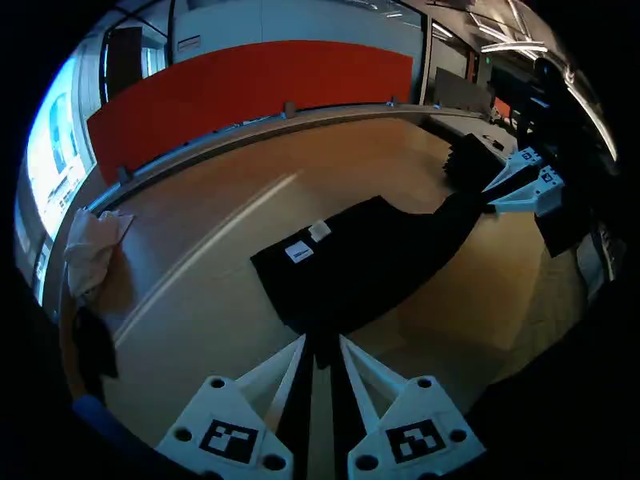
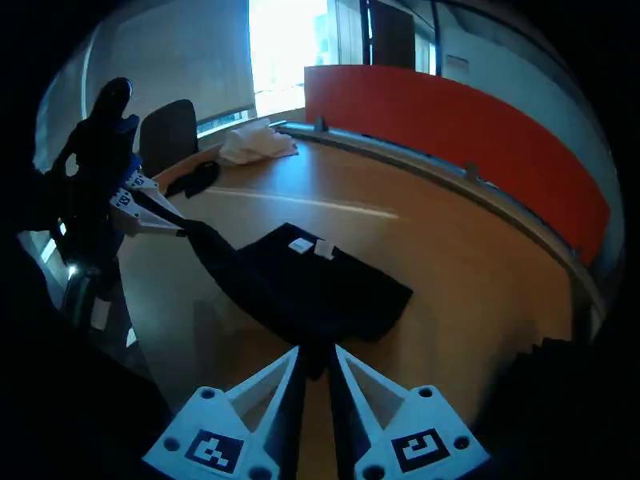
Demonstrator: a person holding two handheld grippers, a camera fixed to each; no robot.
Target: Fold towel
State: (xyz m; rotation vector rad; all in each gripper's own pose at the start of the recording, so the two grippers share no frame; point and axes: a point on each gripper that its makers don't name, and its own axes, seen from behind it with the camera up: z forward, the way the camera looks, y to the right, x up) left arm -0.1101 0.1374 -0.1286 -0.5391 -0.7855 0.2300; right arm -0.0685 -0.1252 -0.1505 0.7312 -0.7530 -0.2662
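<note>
On wooden table (image 1: 200, 264) | black towel (image 1: 360, 256), white tags (image 1: 299, 252) up, one edge lifted | left gripper (image 1: 323, 352), right gripper (image 2: 317, 358) each clamp a corner | right gripper view takes in a chair (image 2: 170, 132)

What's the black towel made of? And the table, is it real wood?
The black towel looks like soft, matte cloth: it sags and creases where its ends are lifted. The table looks like smooth wood or wood-look laminate, orange-brown with a slight sheen; I can't tell which.
</note>
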